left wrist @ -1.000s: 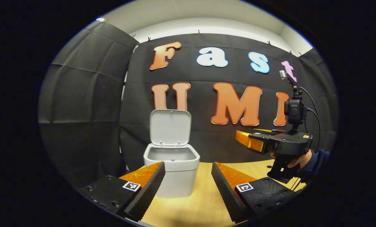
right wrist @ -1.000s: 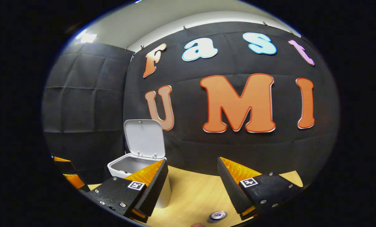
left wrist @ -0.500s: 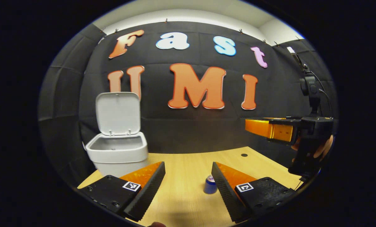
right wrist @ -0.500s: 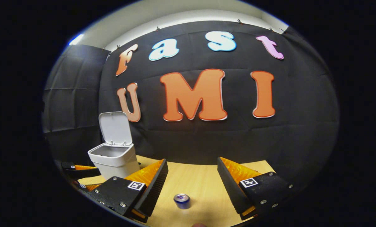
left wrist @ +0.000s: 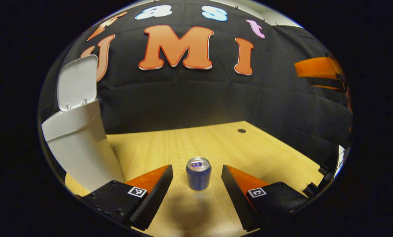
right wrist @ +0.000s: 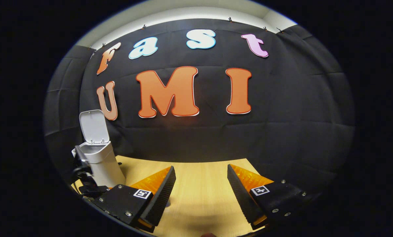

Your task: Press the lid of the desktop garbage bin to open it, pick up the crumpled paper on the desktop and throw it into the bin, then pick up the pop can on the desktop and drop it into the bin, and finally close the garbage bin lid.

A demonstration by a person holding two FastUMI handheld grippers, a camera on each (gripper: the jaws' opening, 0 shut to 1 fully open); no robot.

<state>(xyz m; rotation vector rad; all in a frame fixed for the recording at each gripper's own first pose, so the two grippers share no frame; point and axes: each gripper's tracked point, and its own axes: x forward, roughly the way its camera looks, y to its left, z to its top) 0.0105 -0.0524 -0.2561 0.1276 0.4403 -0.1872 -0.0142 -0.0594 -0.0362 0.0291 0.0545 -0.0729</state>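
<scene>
**A:** What's the step, and how should it go?

**B:** By my reading, it's picking up the small blue aluminium pop can with the silver top [left wrist: 198,172]. It stands upright on the pale wooden desk [left wrist: 249,148], roughly mid-desk and well apart from the back edge. The left gripper [left wrist: 196,184] has the can lined up between its two fingers. I'd ease forward until the can body sits deep between the pads, keep level, close on the middle of the wall rather than the rim, and squeeze gently, since thin metal dents and a round can slips.

**A:** How do the grippers stand?

**B:** The left one's fingers are spread wide, wider than the can, touching nothing. The right gripper [right wrist: 199,187] is likewise apart and empty, over bare desk.

**A:** And the bin?

**B:** The white plastic desktop garbage bin [left wrist: 79,144] sits at the desk's far left corner, its hinged white lid [left wrist: 77,82] tipped up, so the mouth is ready. I can't find the crumpled paper on the desk; whether it's inside the bin I cannot tell.
</scene>
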